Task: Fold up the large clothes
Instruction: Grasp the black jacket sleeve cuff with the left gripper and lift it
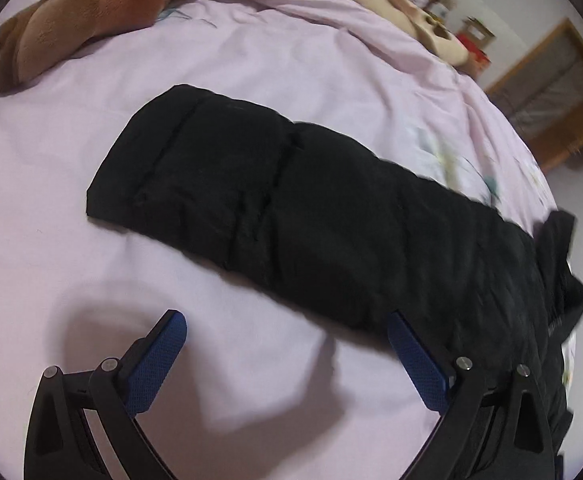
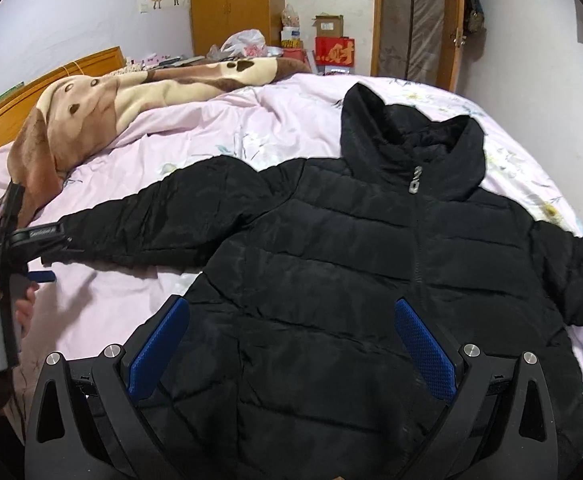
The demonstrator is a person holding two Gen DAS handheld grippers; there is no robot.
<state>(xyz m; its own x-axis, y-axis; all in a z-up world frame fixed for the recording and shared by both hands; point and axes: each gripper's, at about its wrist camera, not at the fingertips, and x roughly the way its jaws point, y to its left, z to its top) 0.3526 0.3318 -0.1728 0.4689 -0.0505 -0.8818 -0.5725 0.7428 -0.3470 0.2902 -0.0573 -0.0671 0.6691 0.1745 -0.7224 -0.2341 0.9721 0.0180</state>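
Observation:
A black puffer jacket (image 2: 371, 280) lies flat, front up and zipped, on the pink bedsheet (image 2: 219, 128), hood toward the far side. Its left sleeve (image 1: 275, 208) stretches out across the sheet. My left gripper (image 1: 287, 328) is open and empty, just above the sheet beside the sleeve's near edge; it also shows in the right wrist view (image 2: 39, 272) near the sleeve cuff. My right gripper (image 2: 291, 312) is open and empty, hovering over the jacket's lower body.
A brown and cream plush blanket (image 2: 103, 108) lies bunched at the head of the bed, also in the left wrist view (image 1: 91, 8). A wooden headboard (image 2: 51, 72), wardrobe (image 2: 231, 4), boxes (image 2: 331, 40) and a door (image 2: 419, 16) stand beyond the bed.

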